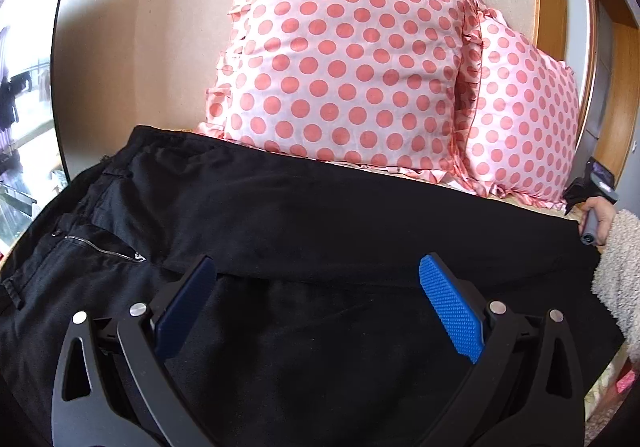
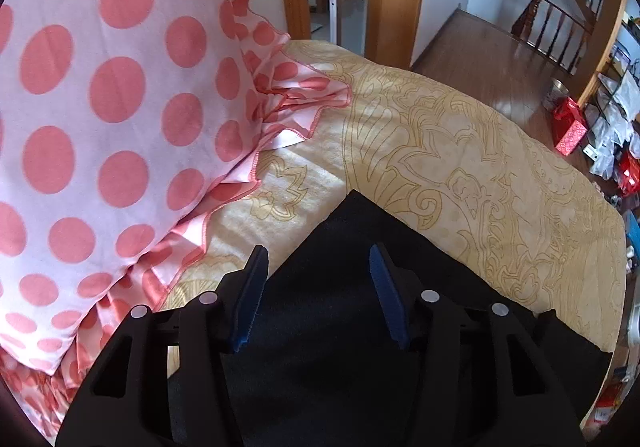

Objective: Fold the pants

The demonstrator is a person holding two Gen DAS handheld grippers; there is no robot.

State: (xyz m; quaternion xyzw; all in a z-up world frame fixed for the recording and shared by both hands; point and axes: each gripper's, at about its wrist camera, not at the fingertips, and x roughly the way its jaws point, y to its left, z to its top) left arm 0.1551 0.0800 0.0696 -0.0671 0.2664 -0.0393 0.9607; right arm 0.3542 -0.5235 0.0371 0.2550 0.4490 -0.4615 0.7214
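Left wrist view: black trousers (image 1: 280,215) spread on the bed, long axis running left to right.
Left gripper (image 1: 316,287) hovers above the cloth mid-length, jaws spread, nothing between them; waistband and zip pocket lie to the left, polka-dot pillows (image 1: 340,59) beyond.

Right wrist view: right gripper (image 2: 318,275) points down at the trouser-leg end corner, nearer it than the left. Jaws half spread, straddling the corner, no pinch visible; yellow patterned bedspread (image 2: 460,151) lies beyond.
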